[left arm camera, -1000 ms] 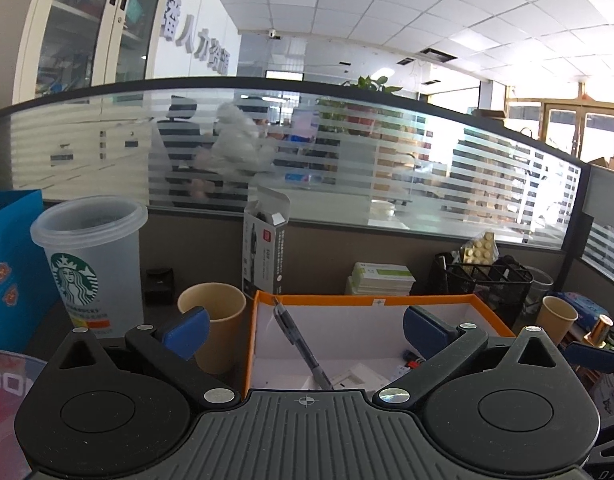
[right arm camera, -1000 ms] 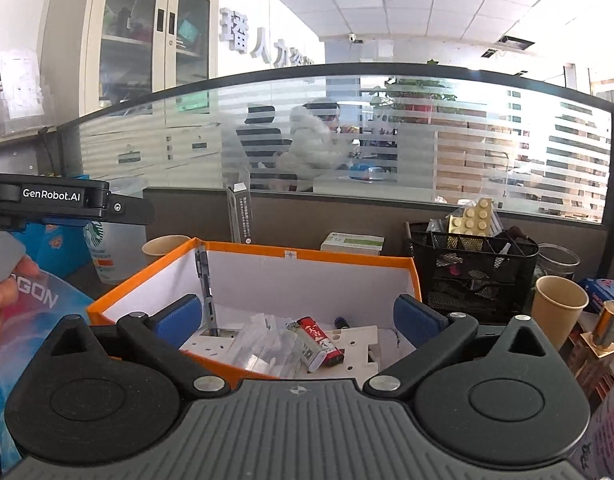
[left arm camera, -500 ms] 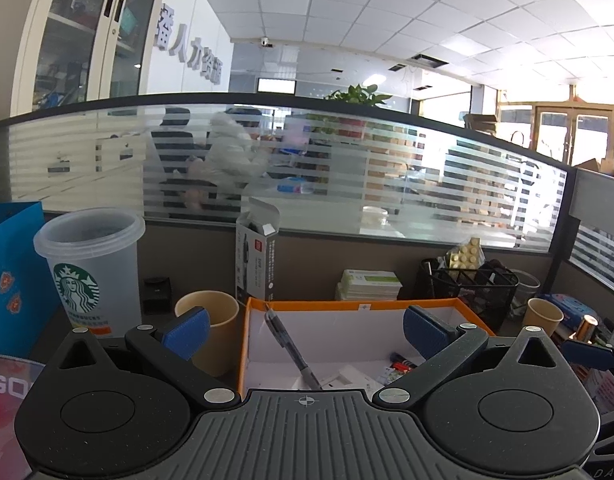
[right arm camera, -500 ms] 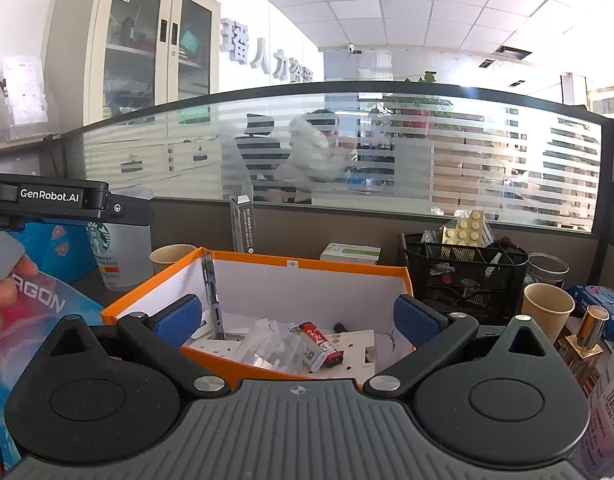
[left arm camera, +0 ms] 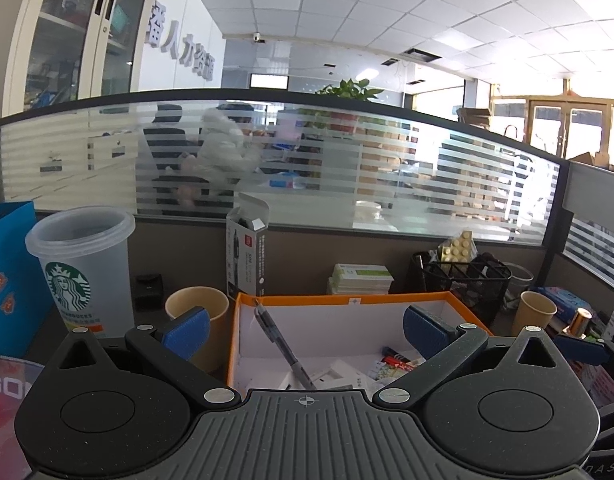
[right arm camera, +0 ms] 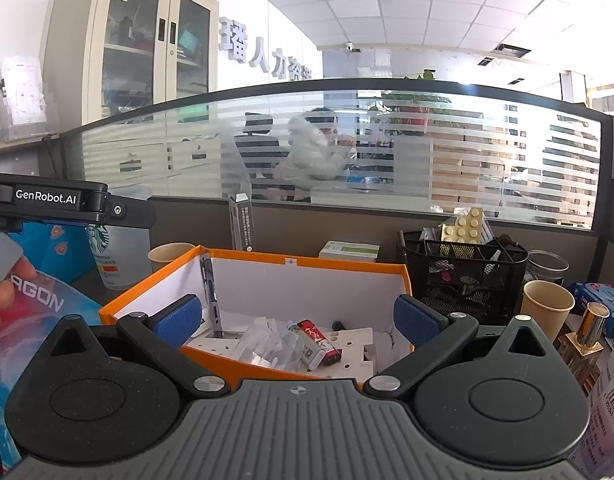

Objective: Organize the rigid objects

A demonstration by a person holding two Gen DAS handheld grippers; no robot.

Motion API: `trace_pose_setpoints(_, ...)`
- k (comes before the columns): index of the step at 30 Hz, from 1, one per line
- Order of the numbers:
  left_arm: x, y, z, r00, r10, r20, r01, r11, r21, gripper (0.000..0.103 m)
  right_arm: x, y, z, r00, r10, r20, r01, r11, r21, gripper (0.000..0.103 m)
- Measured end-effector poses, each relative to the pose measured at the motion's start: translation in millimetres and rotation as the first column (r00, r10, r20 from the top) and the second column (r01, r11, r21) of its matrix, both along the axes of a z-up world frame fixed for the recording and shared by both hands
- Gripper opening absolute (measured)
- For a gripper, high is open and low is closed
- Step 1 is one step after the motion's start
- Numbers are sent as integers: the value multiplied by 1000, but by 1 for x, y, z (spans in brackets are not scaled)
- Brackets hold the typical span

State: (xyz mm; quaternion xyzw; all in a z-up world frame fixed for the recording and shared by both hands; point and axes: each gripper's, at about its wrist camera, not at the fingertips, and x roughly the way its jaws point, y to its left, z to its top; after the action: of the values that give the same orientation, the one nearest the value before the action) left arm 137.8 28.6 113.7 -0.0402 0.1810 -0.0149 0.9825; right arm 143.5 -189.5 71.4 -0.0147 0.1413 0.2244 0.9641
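Rigid objects: lighter [right arm camera: 315,340], pen [left arm camera: 284,350] and small white parts lay in the orange box [right arm camera: 243,368] on the worktop. Left gripper [left arm camera: 306,330] and right gripper [right arm camera: 296,320] both hovered before the box, jaws spread, holding nothing. Step judged: choosing an item. Next move would call for lowering one gripper over one piece. Beyond: paper cup [left arm camera: 196,322], mesh organizer [right arm camera: 461,276].

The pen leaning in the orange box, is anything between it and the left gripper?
Nothing visible blocks it. The left gripper, jaws open and empty, faces the pen, which leans against the left wall of the orange box. Only the box's near wall, hidden below the gripper, may need clearing from above.
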Motion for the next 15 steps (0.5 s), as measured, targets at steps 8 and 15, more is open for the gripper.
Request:
trace_pose_setpoints(8,0,-2,-1,1000,-3,-3,3,1000,4,103,1,0,-4,1000,-1,-9,1,1000,-1,103)
trace_pose_setpoints(15,-2,-3,-5,1000,-7,-16,7,1000,10,103,0,0,-4,1000,-2,-10,2,1000,3,103)
